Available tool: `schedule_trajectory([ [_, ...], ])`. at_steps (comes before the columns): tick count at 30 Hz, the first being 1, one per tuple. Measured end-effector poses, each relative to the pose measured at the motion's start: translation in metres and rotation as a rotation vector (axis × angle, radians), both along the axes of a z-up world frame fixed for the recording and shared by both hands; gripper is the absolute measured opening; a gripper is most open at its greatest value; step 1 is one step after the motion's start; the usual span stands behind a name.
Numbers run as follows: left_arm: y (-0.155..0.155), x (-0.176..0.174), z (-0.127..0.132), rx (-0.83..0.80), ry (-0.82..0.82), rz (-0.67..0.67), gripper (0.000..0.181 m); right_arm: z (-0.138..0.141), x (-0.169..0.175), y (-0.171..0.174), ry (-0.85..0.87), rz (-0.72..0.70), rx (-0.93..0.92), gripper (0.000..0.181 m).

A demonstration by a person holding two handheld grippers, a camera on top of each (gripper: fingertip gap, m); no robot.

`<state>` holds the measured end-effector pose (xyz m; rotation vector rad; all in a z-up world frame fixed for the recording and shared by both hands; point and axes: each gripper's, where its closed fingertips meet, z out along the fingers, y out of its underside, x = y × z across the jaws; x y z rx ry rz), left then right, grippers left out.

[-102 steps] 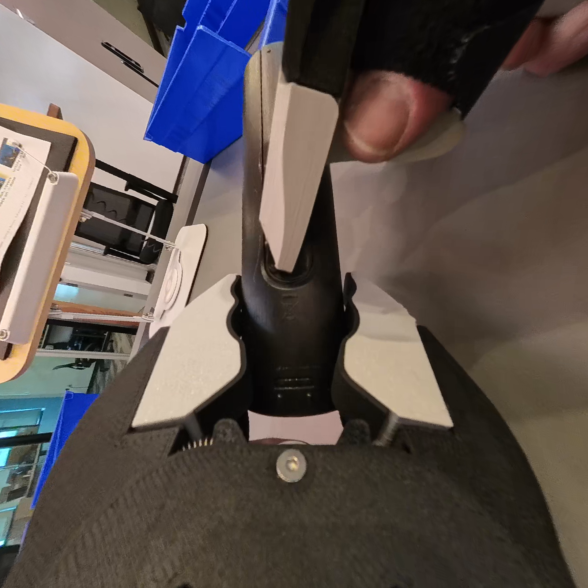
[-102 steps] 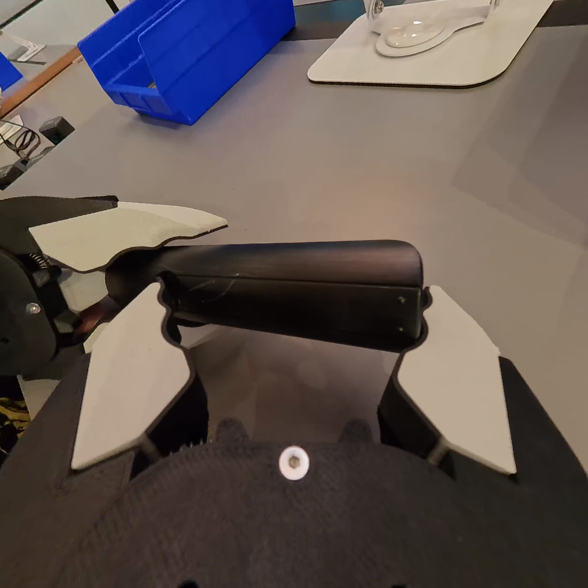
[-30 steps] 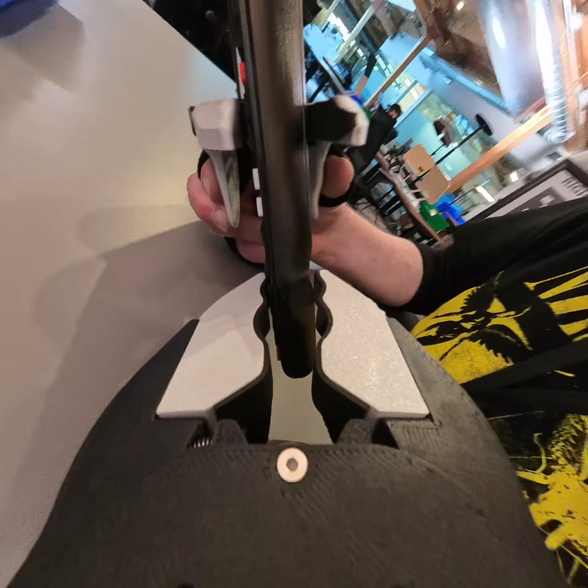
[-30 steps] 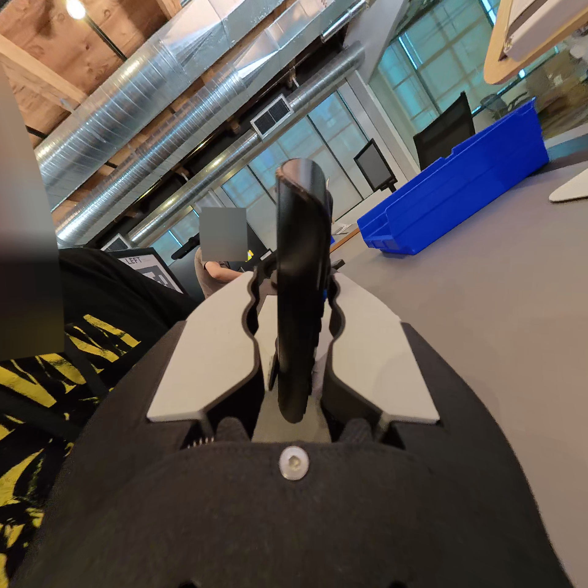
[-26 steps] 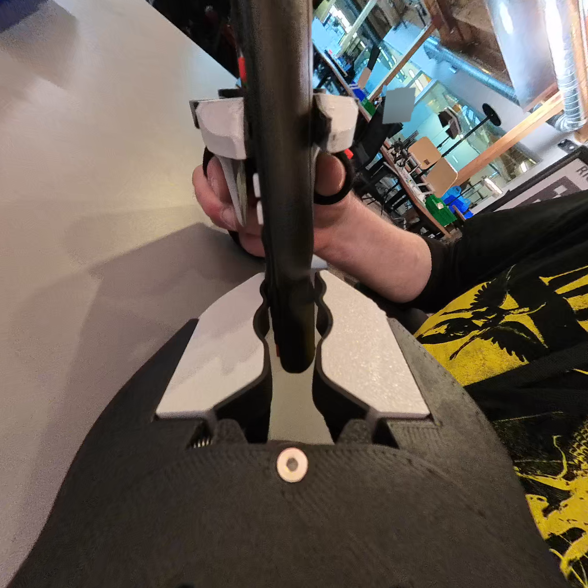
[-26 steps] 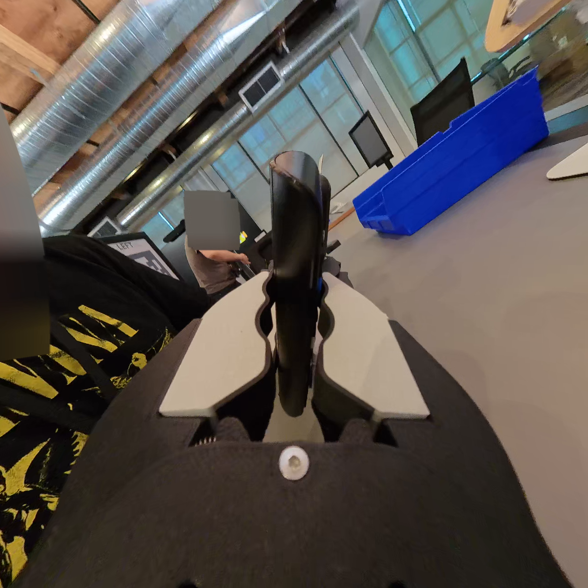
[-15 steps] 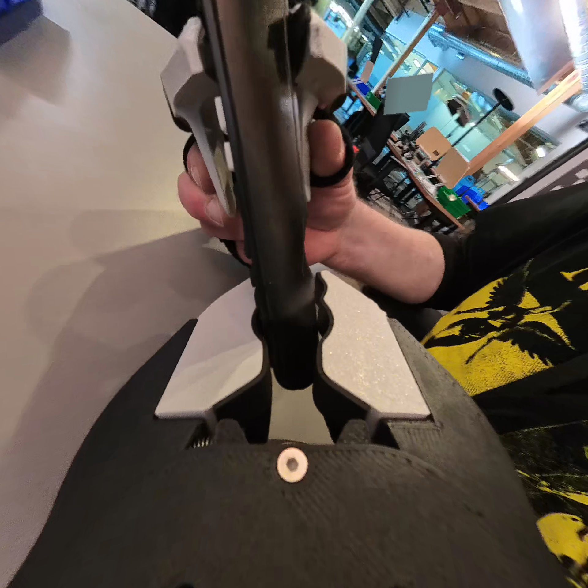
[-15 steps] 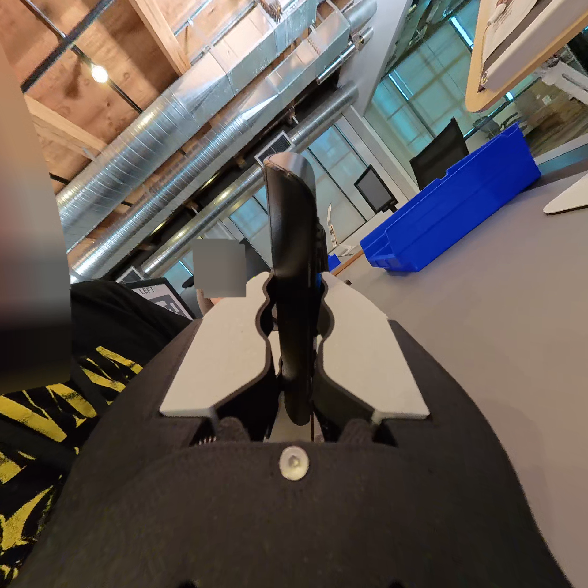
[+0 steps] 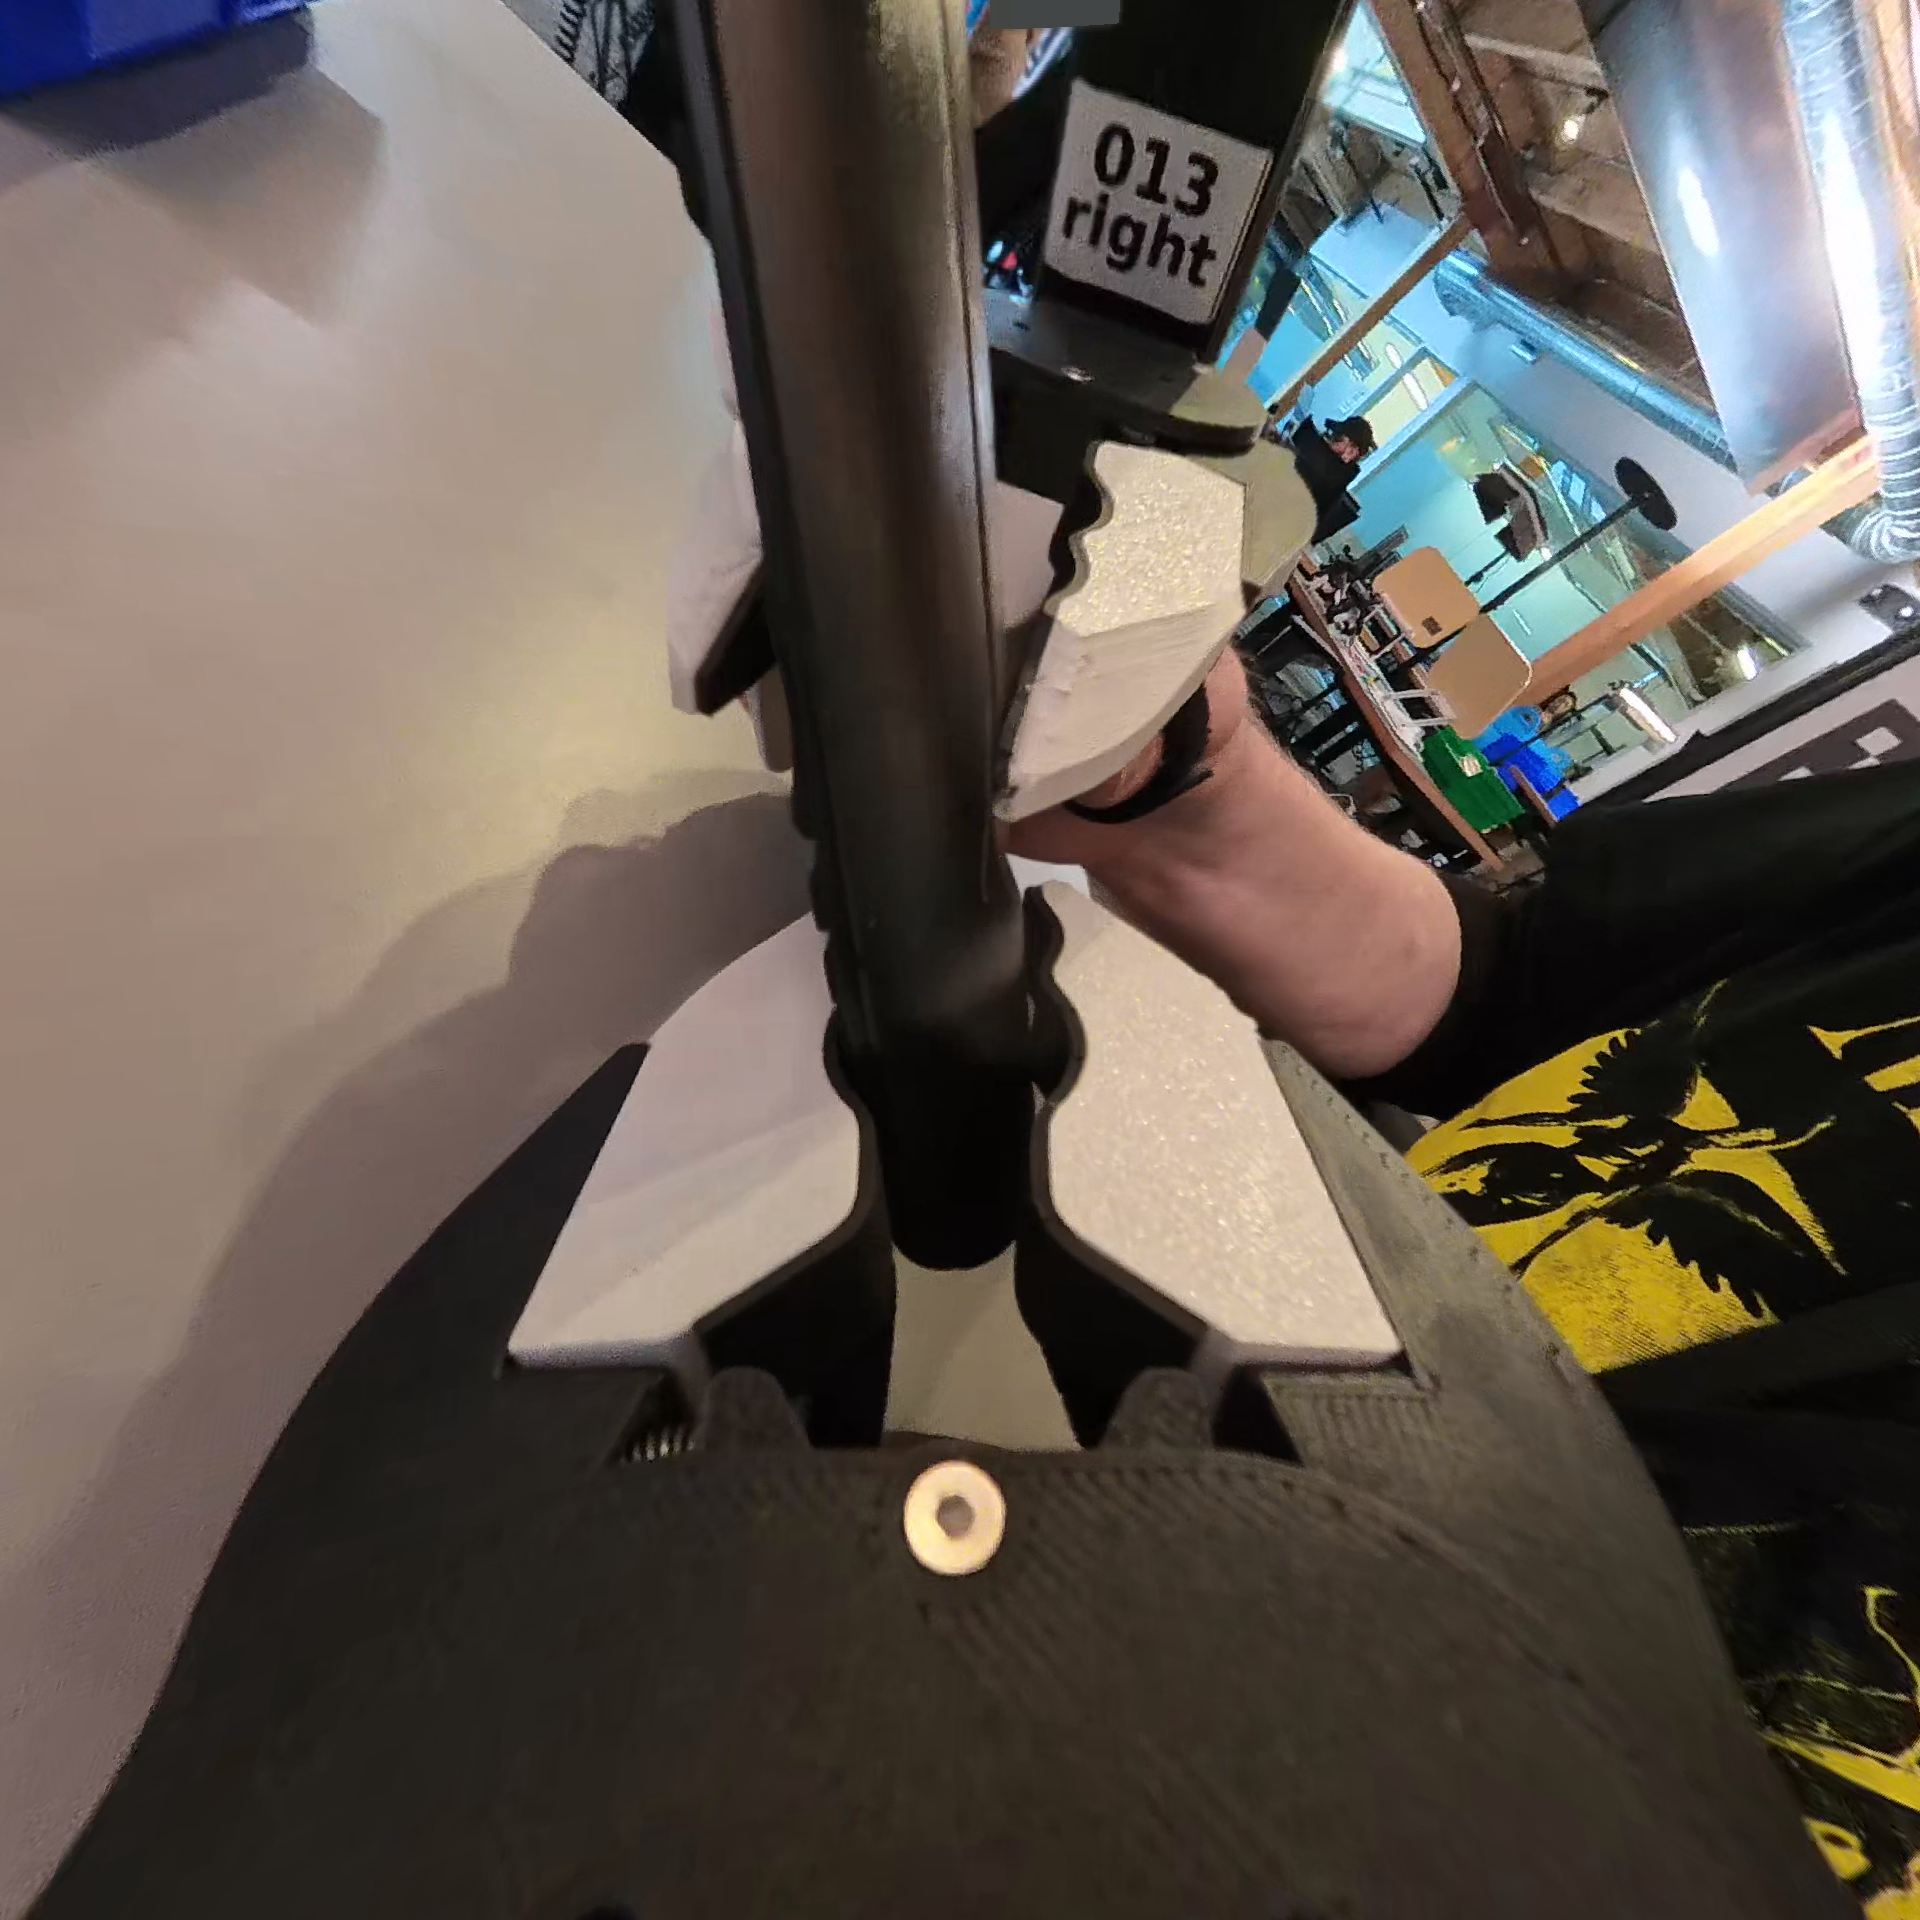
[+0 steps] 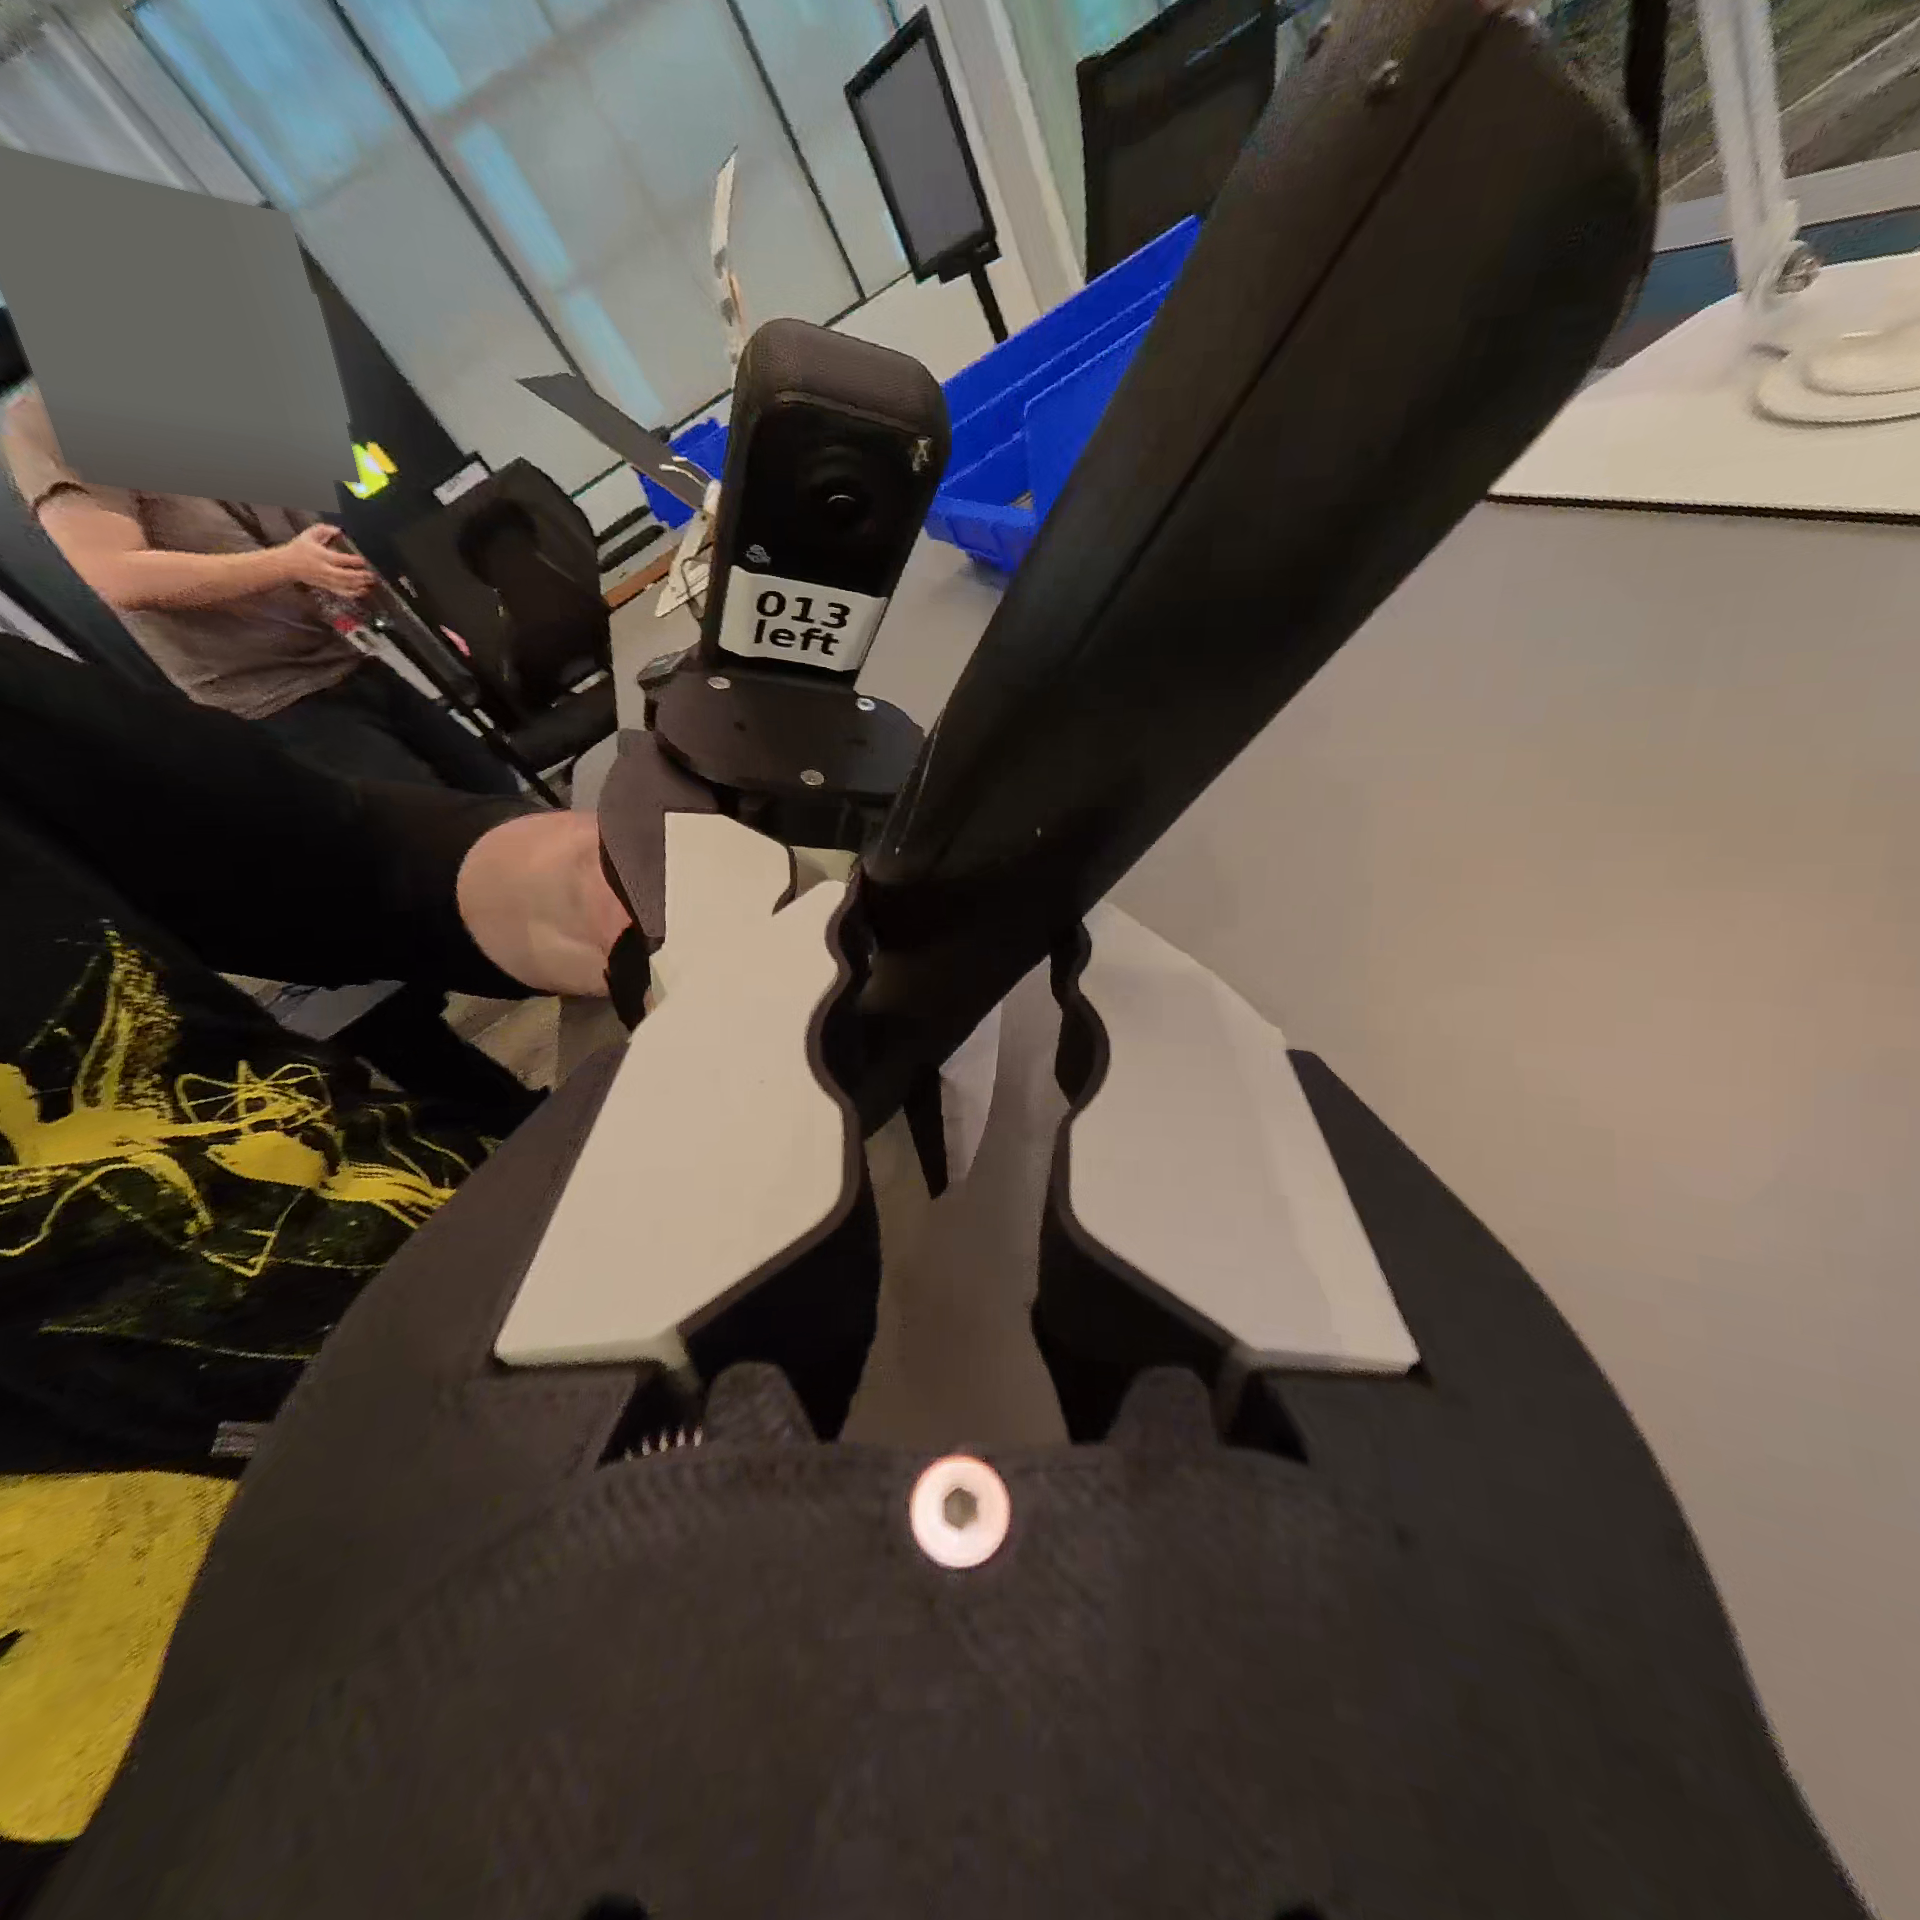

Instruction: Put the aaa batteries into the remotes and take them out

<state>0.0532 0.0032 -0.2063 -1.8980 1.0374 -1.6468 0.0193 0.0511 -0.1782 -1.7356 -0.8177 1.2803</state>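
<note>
Between both grippers, the remote [image 10: 1247, 499] now tilts instead of upright.

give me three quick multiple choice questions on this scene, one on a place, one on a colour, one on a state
1. Where is the blue bin? A in a tool; B on the table, beyond the remote; C on a lap.
2. Remote's colour? A white; B black; C blue.
3. The left tool is: A wide open, empty; B shut on the remote's end; C out of view.
Answers: B, it sits at the table's far side; B, dark casing all over; B, it clamps the remote's end.
</note>
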Motion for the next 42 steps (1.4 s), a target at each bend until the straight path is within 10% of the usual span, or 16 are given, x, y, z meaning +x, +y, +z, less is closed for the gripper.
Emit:
schedule_trajectory([
  [42, 0.018, 0.003, -0.001, 0.139, 0.022, 0.061, 0.031, 0.008, -0.011, 0.01, 0.288, 0.034, -0.191, 0.022],
])
